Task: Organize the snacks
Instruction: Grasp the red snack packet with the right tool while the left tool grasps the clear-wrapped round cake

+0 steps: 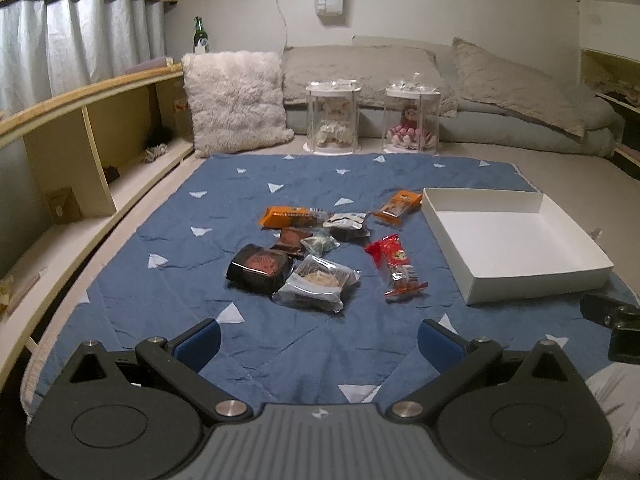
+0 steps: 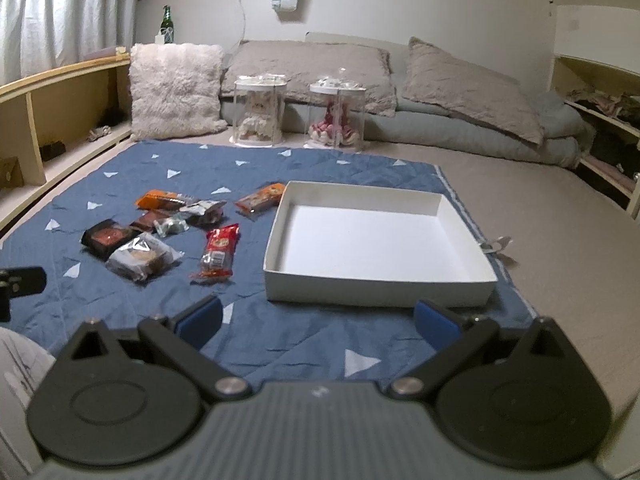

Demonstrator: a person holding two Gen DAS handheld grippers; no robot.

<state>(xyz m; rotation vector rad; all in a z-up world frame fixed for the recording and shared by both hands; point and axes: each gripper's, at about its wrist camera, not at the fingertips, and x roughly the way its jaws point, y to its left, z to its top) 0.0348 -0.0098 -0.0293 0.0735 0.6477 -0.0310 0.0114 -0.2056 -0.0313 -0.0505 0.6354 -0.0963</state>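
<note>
Several wrapped snacks lie in a loose pile on a blue mat (image 1: 280,184) (image 2: 132,176). Among them are a black packet (image 1: 259,268) (image 2: 107,237), a clear packet with a pale cake (image 1: 318,282) (image 2: 141,258), a red bar (image 1: 396,266) (image 2: 218,253), and two orange packets (image 1: 294,216) (image 1: 399,204) (image 2: 262,197). An empty white box (image 1: 516,276) (image 2: 374,285) stands to their right. My left gripper (image 1: 318,344) hovers open in front of the pile. My right gripper (image 2: 318,320) hovers open before the box's near wall. Neither holds anything.
Two clear jars with figures (image 1: 333,118) (image 1: 412,120) (image 2: 260,112) (image 2: 337,114) stand behind the mat, beside a fluffy pillow (image 1: 236,100) (image 2: 176,92) and folded grey bedding (image 1: 500,92) (image 2: 460,96). Wooden shelves (image 1: 92,128) run along the left. A green bottle (image 1: 200,36) stands on them.
</note>
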